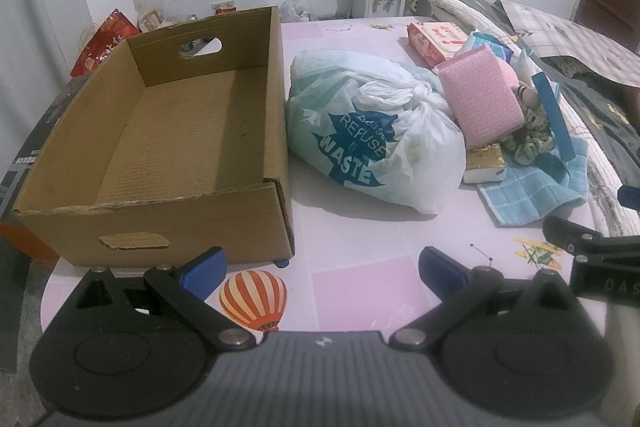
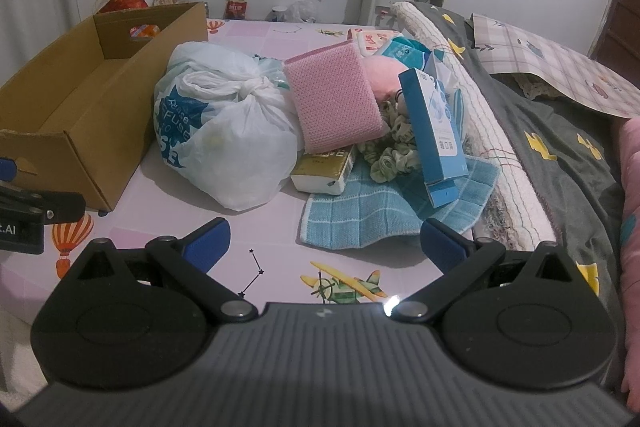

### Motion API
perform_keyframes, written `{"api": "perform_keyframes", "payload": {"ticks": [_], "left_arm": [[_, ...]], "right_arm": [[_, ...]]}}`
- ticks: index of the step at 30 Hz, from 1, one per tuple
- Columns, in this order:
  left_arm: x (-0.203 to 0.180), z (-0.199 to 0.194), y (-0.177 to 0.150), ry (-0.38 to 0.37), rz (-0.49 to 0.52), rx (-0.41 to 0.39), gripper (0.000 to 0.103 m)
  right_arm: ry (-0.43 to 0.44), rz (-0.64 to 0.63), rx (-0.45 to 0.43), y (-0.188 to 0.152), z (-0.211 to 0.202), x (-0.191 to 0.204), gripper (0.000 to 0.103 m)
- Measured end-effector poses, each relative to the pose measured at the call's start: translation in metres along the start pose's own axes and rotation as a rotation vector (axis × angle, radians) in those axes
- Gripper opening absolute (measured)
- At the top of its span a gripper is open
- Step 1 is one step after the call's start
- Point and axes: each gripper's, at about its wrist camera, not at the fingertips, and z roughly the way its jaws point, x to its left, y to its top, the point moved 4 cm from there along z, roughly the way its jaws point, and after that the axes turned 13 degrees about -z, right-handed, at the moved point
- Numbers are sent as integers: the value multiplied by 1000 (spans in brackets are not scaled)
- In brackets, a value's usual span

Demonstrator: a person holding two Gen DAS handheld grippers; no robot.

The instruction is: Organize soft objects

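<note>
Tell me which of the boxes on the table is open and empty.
The big brown cardboard box on the left: its top is open and nothing lies inside. The blue box and the pink box are small closed packages.

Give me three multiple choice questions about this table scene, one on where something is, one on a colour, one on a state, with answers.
1. Where does the tied plastic bag lie?
A. inside the cardboard box
B. on the table beside the box
C. on the bed

2. What colour is the checked cloth under the pile?
A. light blue
B. red
C. black

3. In what state is the cardboard box?
A. closed with a lid
B. open and full of clothes
C. open and empty

Answers:
1 B, the bag rests on the table just right of the box wall.
2 A, the cloth shows light blue squares.
3 C, the bare brown floor of the box is visible.
</note>
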Motion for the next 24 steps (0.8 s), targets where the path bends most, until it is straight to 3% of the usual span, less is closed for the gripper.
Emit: {"api": "perform_keyframes", "payload": {"ticks": [24], "left_arm": [[5,2,1,1,-8,5,103]], "right_arm": [[3,-21,3,2,2,4,102]]}}
